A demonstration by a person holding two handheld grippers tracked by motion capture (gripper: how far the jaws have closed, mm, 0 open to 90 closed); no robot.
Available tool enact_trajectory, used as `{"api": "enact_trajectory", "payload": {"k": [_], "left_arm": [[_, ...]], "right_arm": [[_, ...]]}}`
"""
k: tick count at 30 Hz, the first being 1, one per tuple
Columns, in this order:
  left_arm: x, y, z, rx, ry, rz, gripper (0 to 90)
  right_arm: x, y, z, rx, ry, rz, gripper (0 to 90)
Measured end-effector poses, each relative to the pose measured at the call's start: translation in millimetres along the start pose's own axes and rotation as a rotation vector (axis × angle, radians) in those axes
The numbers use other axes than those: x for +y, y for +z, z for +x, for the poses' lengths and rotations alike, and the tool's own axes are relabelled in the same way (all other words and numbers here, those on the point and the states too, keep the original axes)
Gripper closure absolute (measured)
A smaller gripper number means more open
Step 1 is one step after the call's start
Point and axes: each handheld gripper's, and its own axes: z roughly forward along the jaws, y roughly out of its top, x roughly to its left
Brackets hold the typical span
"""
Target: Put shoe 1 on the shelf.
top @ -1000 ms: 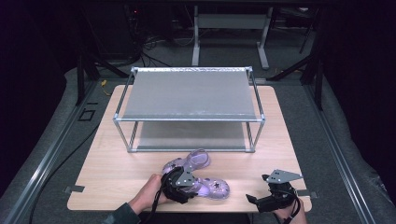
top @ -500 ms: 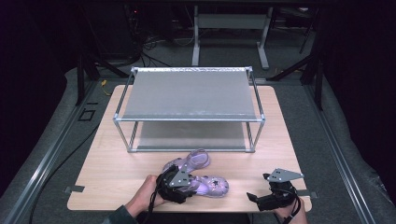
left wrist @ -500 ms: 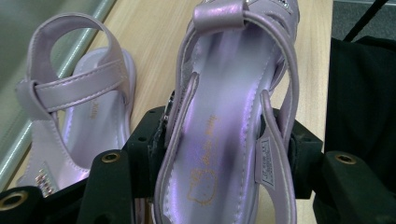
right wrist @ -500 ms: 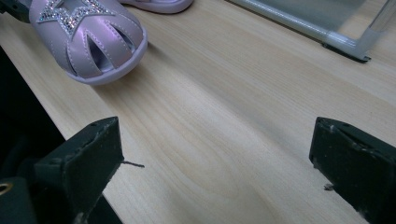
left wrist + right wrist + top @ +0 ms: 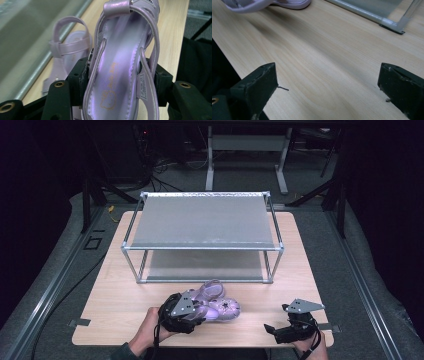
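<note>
My left gripper (image 5: 199, 310) is shut on a shiny lilac sandal (image 5: 223, 309), its black pads (image 5: 80, 73) pressing both sides of the sole near the heel. In the left gripper view this sandal (image 5: 120, 45) tilts up and away from me, with its straps at the top. A second lilac sandal (image 5: 212, 290) lies on the wooden table just beyond it, beside the rack; I also see this second sandal (image 5: 65, 51) at left in the left gripper view. My right gripper (image 5: 276, 319) rests near the table's front right edge. It stands open (image 5: 328, 85), with bare wood between its jaws.
A two-tier metal rack (image 5: 202, 247) with grey shelves takes up the middle and back of the table (image 5: 110, 305). Its front corner post (image 5: 398, 25) stands beyond my right gripper. Dark floor and stands surround the table.
My left gripper has risen a little with the sandal and shifted slightly left. The right gripper has kept still.
</note>
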Motion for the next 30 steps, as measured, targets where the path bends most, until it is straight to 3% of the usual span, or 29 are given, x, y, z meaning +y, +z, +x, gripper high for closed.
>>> {"api": "enact_trajectory", "payload": {"k": [12,22,30], "left_arm": [[4.0,-18.9,28.7,0.146,-0.166,-0.049,43.3],[-4.1,-13.3,49.5,0.278,-0.287,-0.024,43.4],[-10.8,-5.9,60.6,0.354,-0.387,-0.062,43.5]], "right_arm": [[8.1,2.0,-1.1,-0.051,0.025,-0.045,0.9],[9.3,3.3,-0.9,-0.071,0.046,-0.047,1.2],[11.6,3.9,0.7,-0.063,0.044,-0.041,1.4]]}}
